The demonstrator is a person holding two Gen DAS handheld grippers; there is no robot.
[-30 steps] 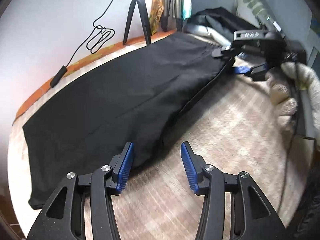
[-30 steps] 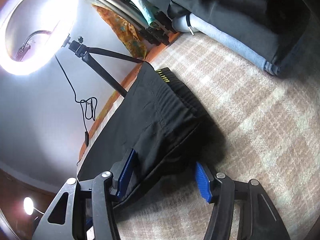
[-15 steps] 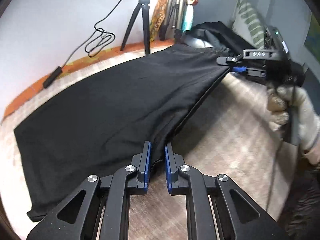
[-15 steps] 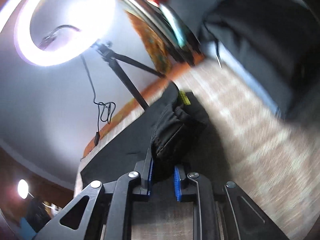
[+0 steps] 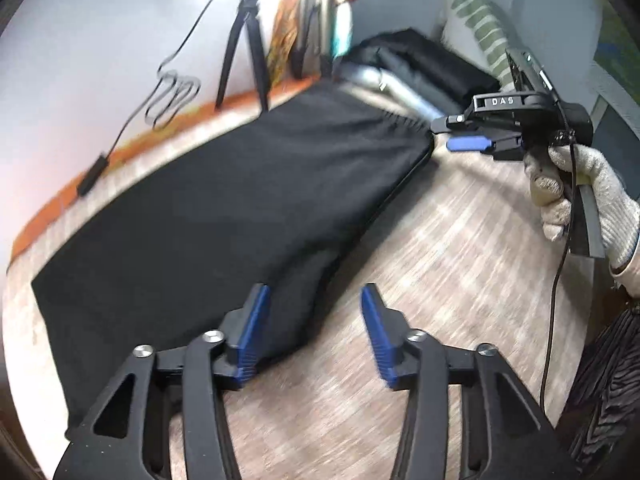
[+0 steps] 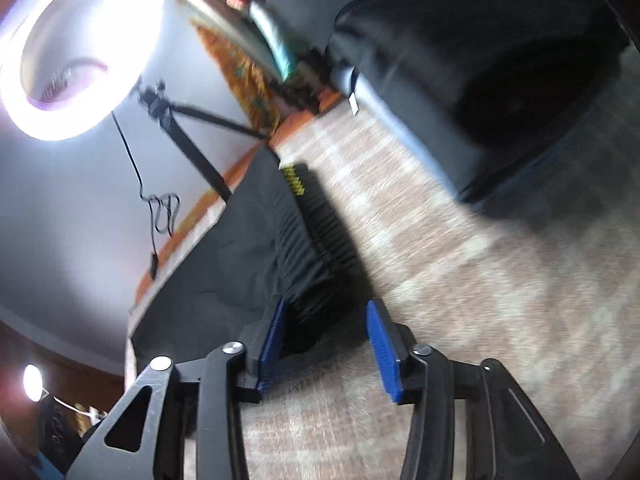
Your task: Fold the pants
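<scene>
Black pants [image 5: 224, 208] lie flat on the plaid bedsheet, folded lengthwise, waistband at the far right. My left gripper [image 5: 314, 320] is open and empty at the pants' near edge, its left finger over the cloth. My right gripper [image 6: 326, 334] is open and empty at the waistband corner [image 6: 316, 256]. It also shows in the left wrist view [image 5: 460, 136], held by a gloved hand just right of the waistband.
A pile of dark and grey clothes [image 5: 416, 68] lies beyond the waistband, also in the right wrist view [image 6: 480, 64]. A tripod [image 5: 244, 48] with a lit ring light [image 6: 76, 52] and a dangling cable [image 5: 168, 96] stands by the wall. A striped pillow [image 5: 480, 28] is far right.
Both grippers were shut on the pants' edge half a second ago. Both have opened and let the cloth go, and it now lies flat.
</scene>
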